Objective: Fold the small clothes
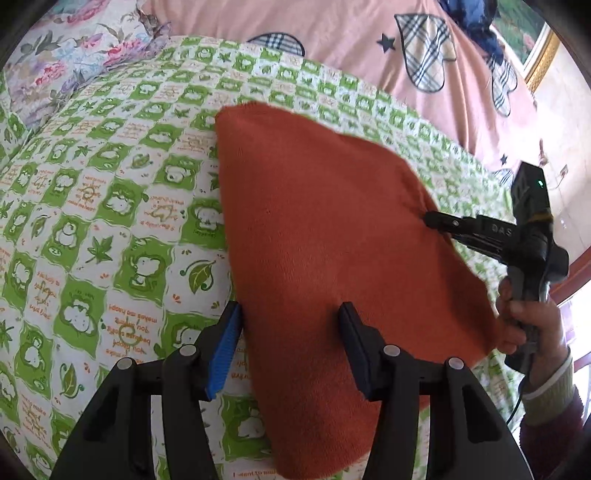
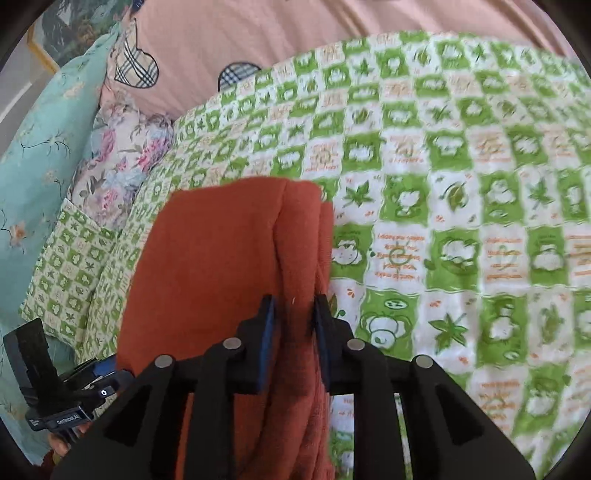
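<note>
right gripper (image 2: 294, 314) pinches my soft, fuzzy rust-orange knit garment (image 2: 229, 266) by a bunched edge; left gripper (image 1: 290, 321) half-spread, straddling its corner, grip uncertain. garment hangs above green-checked cotton bedsheet (image 1: 110, 206).

Green checked bedsheet (image 1: 110, 206), pink quilt (image 1: 332, 33) (plaid hearts), floral pillow (image 2: 118, 155)

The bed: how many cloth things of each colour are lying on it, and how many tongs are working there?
Rust-orange garment: 1
Green-and-white checked sheet: 1
Pink cover with plaid hearts: 1
Flowered pillow: 1
Turquoise flowered cloth: 1
Tongs, left tongs and right tongs: 2
Total: 7
</note>
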Demonstrator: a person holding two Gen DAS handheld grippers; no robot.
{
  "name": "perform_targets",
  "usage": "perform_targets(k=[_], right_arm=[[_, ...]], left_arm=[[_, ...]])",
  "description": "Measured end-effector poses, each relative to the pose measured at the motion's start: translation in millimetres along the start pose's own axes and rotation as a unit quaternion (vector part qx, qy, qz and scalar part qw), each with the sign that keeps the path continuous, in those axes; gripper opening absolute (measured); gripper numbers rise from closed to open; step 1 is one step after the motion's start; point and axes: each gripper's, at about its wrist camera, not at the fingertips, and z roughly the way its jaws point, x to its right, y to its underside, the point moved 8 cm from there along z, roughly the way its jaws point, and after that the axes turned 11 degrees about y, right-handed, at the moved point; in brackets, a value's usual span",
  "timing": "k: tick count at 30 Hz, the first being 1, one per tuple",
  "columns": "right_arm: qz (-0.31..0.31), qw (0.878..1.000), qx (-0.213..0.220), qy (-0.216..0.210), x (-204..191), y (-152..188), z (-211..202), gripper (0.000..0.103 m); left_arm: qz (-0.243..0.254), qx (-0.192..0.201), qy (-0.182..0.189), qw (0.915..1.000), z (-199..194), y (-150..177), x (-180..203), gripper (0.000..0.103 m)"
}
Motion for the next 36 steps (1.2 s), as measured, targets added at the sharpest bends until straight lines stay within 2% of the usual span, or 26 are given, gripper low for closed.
perform_targets(k=[2,4,6,8,9,11,12,13,15,19,23,26,27,29,30,32,33,36], right_arm=[[-0.005,0.999,0.028,-0.017,-11.8,-3.7,-25.7,0.024],[-0.006,0.997,0.037,-0.072,-34.3,-0.5,-43.8,0.024],[-0.011,0.993,0.018,-0.116,-53.9,12.0,-42.6,0.024],[-0.013,0.993,-0.005,-0.12,-58.6,25.8,-30.0,0.024],[-0.015,0.995,-0.012,-0.096,-53.6,32.4,-22.0,0.024],[-0.011,0.999,-0.018,-0.025,-29.0,45.1,-8.7,0.02],[-0.002,1.0,-0.015,-0.021,-17.1,52.0,-8.8,0.013],[0.007,1.0,-0.013,-0.021,-9.0,57.8,-10.6,0.006],[0.029,0.999,-0.006,-0.021,6.3,71.4,-16.4,0.005],[0.048,0.999,0.013,-0.015,17.3,84.2,-24.8,0.005],[0.026,0.999,0.019,0.003,12.3,84.1,-34.5,0.006],[-0.012,0.999,0.04,-0.001,-4.9,91.1,-55.1,0.009],[-0.024,0.999,0.038,0.01,-6.9,97.3,-56.0,0.009],[-0.033,0.998,0.006,0.049,3.3,117.4,-41.2,0.01],[-0.022,0.998,-0.009,0.05,10.8,126.9,-32.2,0.01],[0.024,1.0,-0.002,0.009,20.1,133.7,-30.8,0.01],[0.032,0.999,-0.003,0.003,21.9,134.3,-31.6,0.01],[0.026,1.0,-0.001,0.012,19.6,133.4,-33.6,0.01]], left_arm=[[0.004,0.019,0.016,0.9997,-12.3,-6.5,7.7,0.053],[0.008,0.029,0.048,0.9984,-21.4,-11.4,20.4,0.053],[0.002,0.035,0.115,0.9928,-27.0,-13.4,37.5,0.053],[0.003,0.029,0.155,0.9875,-25.2,-8.4,48.9,0.055],[0.007,0.019,0.157,0.9874,-21.5,-4.6,51.3,0.055],[0.019,-0.009,0.127,0.9917,-7.5,10.0,46.6,0.055],[0.023,-0.017,0.121,0.9923,-3.9,16.1,44.7,0.054],[0.032,-0.027,0.116,0.9924,-0.3,26.2,41.6,0.053],[0.046,-0.031,0.119,0.9914,0.2,37.8,42.0,0.053],[0.077,-0.05,0.098,0.9909,5.5,60.1,43.0,0.053],[0.102,-0.048,0.069,0.9913,4.6,64.7,47.1,0.056],[0.103,-0.047,0.066,0.9913,1.6,69.3,50.5,0.061],[0.104,-0.047,0.068,0.9911,0.5,72.0,51.3,0.064],[0.107,-0.048,0.068,0.9908,1.2,76.2,51.9,0.066],[0.106,-0.049,0.066,0.9909,1.6,78.2,49.4,0.066],[0.106,-0.048,0.066,0.991,1.9,80.2,48.3,0.066],[0.109,-0.048,0.063,0.9909,1.2,80.8,48.7,0.066],[0.112,-0.049,0.059,0.9907,-0.7,82.9,49.1,0.066]])
